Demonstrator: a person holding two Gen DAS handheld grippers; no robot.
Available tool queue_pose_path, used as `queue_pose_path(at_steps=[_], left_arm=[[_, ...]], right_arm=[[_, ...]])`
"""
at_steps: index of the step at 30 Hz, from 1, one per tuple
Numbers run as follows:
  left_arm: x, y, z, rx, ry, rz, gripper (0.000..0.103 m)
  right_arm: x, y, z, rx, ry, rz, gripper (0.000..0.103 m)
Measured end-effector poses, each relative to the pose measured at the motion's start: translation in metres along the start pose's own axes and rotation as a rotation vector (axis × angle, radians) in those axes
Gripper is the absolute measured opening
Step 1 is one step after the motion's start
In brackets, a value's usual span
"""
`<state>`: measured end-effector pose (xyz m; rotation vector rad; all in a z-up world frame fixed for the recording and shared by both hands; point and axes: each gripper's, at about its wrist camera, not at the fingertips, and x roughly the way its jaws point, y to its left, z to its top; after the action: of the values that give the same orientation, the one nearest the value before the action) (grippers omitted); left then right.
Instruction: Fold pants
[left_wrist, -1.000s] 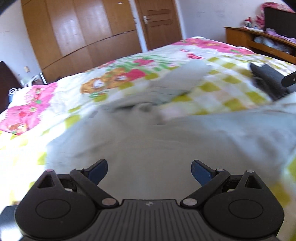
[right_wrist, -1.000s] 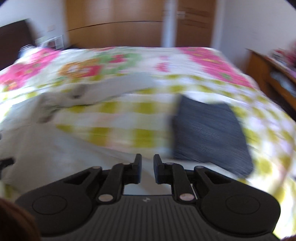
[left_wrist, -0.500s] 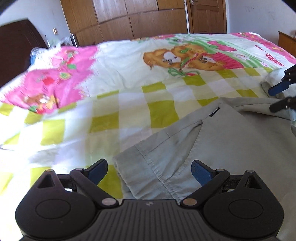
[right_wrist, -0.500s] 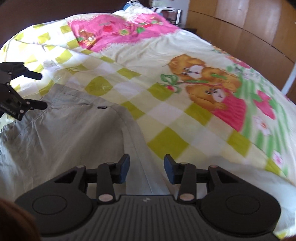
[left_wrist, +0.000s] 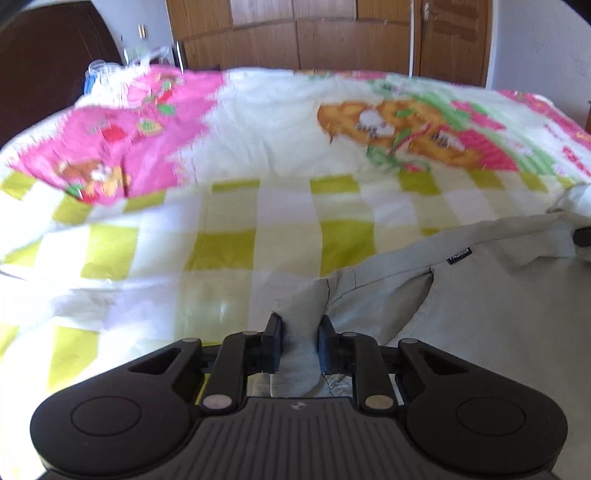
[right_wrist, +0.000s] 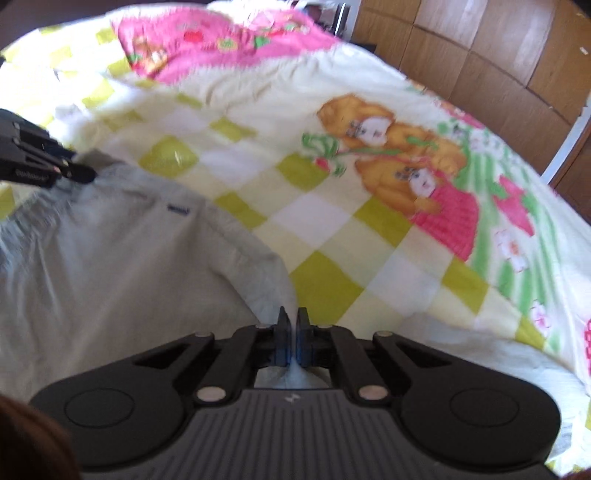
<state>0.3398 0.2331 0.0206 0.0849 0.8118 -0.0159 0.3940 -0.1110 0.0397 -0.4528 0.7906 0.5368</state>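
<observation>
One bed (left_wrist: 258, 229) under a checked cartoon quilt fills both views, a wooden wardrobe (left_wrist: 332, 33) behind it. One pair of grey pants (right_wrist: 122, 258) lies on the quilt. The left gripper (left_wrist: 300, 341) fingers pinch a waistband corner; the right gripper (right_wrist: 292, 336) fingers clamp the opposite edge.

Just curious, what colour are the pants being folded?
Pale grey-green, plain; the pants show best in the left wrist view.
</observation>
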Motion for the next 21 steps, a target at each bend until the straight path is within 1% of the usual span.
queue_pose_path(at_steps=[3,5,7,9,10,11,13,15,16,17,19,21], left_arm=[[-0.052,0.005,-0.005,-0.028,-0.099,-0.013,0.032],[-0.095,0.014,-0.02,-0.071,-0.169,-0.062,0.032],[-0.139,0.021,-0.048,-0.109,-0.22,-0.126,0.032],[-0.175,0.019,-0.085,-0.106,-0.244,-0.145,0.034],[-0.186,0.018,-0.104,-0.11,-0.237,-0.155,0.034],[-0.193,0.016,-0.125,-0.117,-0.21,-0.169,0.035],[-0.194,0.011,-0.164,-0.125,-0.141,-0.16,0.035],[-0.184,0.007,-0.196,-0.136,-0.059,-0.142,0.035],[-0.18,0.007,-0.208,-0.161,-0.032,-0.145,0.035],[-0.177,0.007,-0.217,-0.179,-0.017,-0.145,0.035],[-0.174,0.007,-0.225,-0.172,-0.012,-0.132,0.035],[-0.173,0.008,-0.225,-0.166,-0.026,-0.124,0.035]], right_arm=[[-0.066,0.01,-0.004,-0.021,-0.101,-0.004,0.002],[-0.113,0.022,-0.017,-0.024,-0.161,-0.004,0.002],[-0.154,0.039,-0.038,-0.046,-0.199,0.006,0.002],[-0.185,0.067,-0.068,-0.102,-0.203,0.003,0.002],[-0.195,0.082,-0.086,-0.128,-0.189,0.004,0.002],[-0.198,0.097,-0.104,-0.135,-0.159,0.024,0.002],[-0.192,0.124,-0.141,-0.122,-0.059,0.091,0.002],[-0.172,0.147,-0.174,-0.091,0.06,0.137,0.002],[-0.163,0.155,-0.187,-0.078,0.103,0.142,0.002],[-0.157,0.162,-0.196,-0.068,0.125,0.146,0.002],[-0.153,0.17,-0.204,-0.066,0.137,0.125,0.003],[-0.152,0.175,-0.201,-0.077,0.139,0.109,0.005]])
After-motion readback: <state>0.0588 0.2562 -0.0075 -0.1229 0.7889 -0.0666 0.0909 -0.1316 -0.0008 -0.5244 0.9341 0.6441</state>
